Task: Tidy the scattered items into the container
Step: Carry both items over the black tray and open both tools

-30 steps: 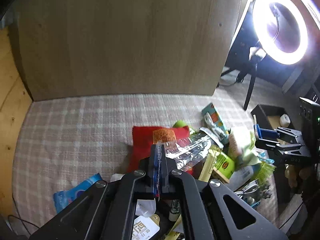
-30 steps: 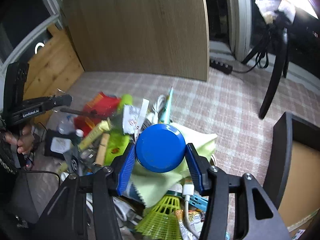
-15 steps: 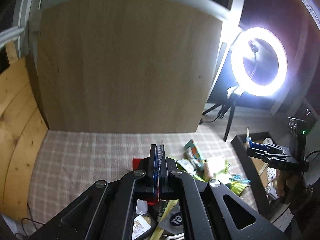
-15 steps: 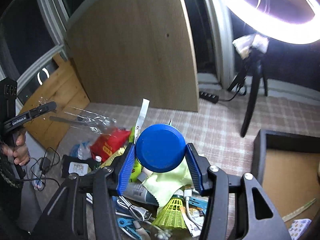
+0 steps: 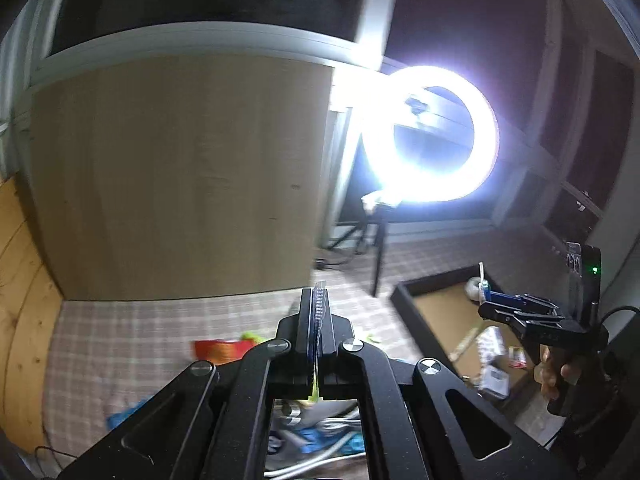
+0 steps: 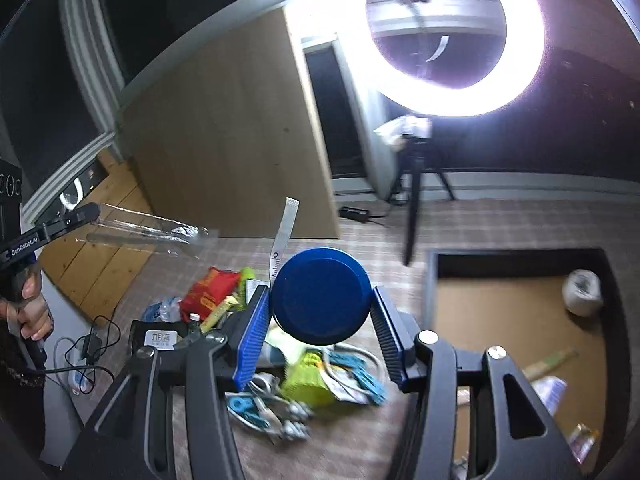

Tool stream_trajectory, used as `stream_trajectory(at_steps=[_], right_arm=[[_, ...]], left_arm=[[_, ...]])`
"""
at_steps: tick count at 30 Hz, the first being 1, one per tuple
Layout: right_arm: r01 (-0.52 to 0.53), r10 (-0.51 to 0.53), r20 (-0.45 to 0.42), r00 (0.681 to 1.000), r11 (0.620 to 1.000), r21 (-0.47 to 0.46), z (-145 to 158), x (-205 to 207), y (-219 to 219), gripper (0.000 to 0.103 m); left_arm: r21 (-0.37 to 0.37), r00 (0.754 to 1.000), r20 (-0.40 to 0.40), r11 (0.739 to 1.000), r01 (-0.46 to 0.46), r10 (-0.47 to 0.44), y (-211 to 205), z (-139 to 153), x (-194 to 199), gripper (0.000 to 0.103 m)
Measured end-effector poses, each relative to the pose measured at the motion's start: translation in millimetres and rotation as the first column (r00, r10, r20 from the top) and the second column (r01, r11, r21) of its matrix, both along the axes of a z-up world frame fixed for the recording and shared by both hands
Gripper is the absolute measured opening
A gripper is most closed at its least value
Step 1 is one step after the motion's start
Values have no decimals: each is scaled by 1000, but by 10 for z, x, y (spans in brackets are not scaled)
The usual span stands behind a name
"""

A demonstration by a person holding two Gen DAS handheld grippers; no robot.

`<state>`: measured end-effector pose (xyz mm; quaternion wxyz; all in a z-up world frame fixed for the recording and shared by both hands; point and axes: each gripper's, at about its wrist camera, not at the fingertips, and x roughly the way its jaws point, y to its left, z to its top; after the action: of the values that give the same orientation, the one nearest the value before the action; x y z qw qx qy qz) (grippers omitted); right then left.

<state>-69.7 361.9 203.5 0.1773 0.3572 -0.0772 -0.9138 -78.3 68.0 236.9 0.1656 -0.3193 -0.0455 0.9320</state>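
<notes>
My left gripper (image 5: pixel 319 320) clamped tight on clear plastic wrapper (image 6: pixel 160 232), wrapper jutting sideways above checked cloth (image 5: pixel 160 320). My right gripper (image 6: pixel 320 316) clamped on blue round lid (image 6: pixel 320 296), pads pressing both sides. Container (image 6: pixel 432 280), dark-walled tray, right of clutter pile (image 6: pixel 280 380); white ball (image 6: pixel 582 292) inside. Ring light (image 6: pixel 444 32) lit behind.

Both wrist fisheyes angled down over the cluttered floor, sharing ring light (image 5: pixel 432 140), container (image 6: pixel 516 276), somewhat blurred
</notes>
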Motion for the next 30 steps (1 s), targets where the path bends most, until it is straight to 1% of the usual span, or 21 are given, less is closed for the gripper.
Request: stream_trajectory(at_steps=[2, 7, 12, 15, 21, 26, 30], right_arm=[[49, -49, 0, 999, 999, -2, 23, 104, 231, 50], [170, -170, 17, 985, 985, 11, 51, 346, 847, 50], [290, -291, 32, 956, 956, 39, 78, 548, 1465, 50], [336, -339, 45, 940, 940, 55, 72, 629, 1754, 50], [375, -385, 66, 921, 919, 122, -19, 680, 2089, 50], [378, -392, 85, 916, 915, 145, -102, 671, 2248, 50], [375, -392, 91, 915, 913, 162, -148, 639, 2283, 50]], left_arm=[[3, 1000, 4, 1000, 28, -28, 203, -21, 28, 0], [12, 994, 10, 994, 112, -112, 909, -80, 29, 0], [16, 981, 12, 981, 194, -194, 1587, -86, -9, 0], [5, 971, 11, 971, 240, -240, 2008, -110, -61, 0], [-7, 955, 25, 955, 297, -296, 2602, -182, -198, 0], [-19, 942, 37, 943, 333, -332, 2993, -235, -241, 0], [-50, 936, 34, 934, 352, -351, 3261, -272, -250, 0]])
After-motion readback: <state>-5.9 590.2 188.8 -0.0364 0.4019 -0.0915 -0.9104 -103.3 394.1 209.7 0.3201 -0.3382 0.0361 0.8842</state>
